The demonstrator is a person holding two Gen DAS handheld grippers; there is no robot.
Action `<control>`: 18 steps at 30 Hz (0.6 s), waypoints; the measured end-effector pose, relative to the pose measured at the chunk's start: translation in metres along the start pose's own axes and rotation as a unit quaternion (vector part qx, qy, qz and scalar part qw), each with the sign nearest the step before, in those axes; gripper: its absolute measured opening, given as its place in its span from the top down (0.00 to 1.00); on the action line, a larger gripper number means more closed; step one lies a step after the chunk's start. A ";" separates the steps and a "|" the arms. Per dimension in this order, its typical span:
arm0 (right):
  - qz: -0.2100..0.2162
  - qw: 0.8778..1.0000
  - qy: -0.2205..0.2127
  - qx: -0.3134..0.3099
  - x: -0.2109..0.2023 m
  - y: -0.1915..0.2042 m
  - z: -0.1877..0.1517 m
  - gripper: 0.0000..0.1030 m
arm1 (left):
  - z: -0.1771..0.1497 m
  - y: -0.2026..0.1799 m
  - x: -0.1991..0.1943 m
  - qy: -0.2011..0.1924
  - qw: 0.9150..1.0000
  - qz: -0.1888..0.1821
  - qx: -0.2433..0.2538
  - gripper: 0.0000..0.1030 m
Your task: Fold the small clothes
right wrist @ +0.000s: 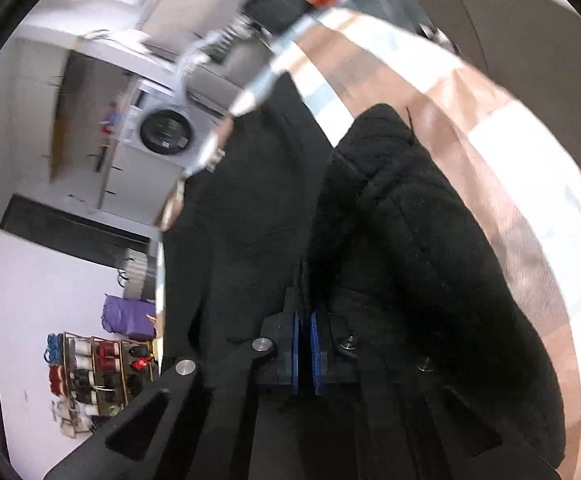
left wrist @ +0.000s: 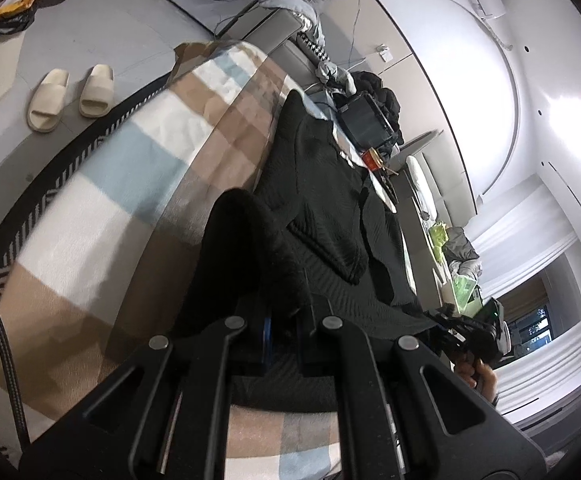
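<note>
Left tool (left wrist: 282, 320) clamped on black knit garment (left wrist: 322, 200). Right tool (right wrist: 304, 344) likewise pinching its edge. Garment's long axis runs straight ahead of both tools, across checked blanket (left wrist: 130, 168). Neither arm judged nearer.

Bare blanket (left wrist: 102, 200) leftward; tablet (left wrist: 364, 120) crowds beyond.

i see a black knit garment (left wrist: 322, 200) with a ribbed, zigzag weave, spread lengthwise over the checked blanket (left wrist: 138, 184). one thick part of it is bunched up and lifted off the blanket near me, the rest lying flatter with a folded flap across its middle. from the right wrist view the same dark cloth (right wrist: 390, 220) rises in a rounded hump.
</note>
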State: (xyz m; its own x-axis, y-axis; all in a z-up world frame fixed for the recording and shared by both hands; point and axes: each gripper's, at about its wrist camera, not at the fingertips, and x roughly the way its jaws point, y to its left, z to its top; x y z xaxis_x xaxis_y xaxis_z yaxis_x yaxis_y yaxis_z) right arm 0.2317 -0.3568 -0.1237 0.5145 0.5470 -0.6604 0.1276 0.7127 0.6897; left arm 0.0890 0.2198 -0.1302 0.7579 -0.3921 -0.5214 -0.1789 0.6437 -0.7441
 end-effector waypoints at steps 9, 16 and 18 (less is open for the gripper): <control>0.085 0.992 -0.075 -0.056 -0.034 0.036 0.020 0.96 | 0.063 -0.041 -0.001 -0.055 0.998 -0.011 0.028 0.95; 0.108 0.985 -0.113 -0.073 -0.025 0.066 0.060 0.96 | 0.130 -0.073 0.025 -0.087 0.995 -0.024 0.047 0.95; 0.121 0.984 -0.115 -0.066 -0.015 0.071 0.076 0.95 | 0.150 -0.078 0.040 -0.091 0.994 -0.020 0.049 0.95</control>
State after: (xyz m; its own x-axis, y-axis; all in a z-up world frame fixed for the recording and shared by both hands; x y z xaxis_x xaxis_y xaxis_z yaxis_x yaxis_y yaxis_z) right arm 0.2971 -0.3481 -0.0426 0.6970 0.6041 -0.3864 -0.1258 0.6335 0.7635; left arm 0.2270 0.2528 -0.0304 0.8655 -0.2998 -0.4013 -0.0902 0.6949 -0.7134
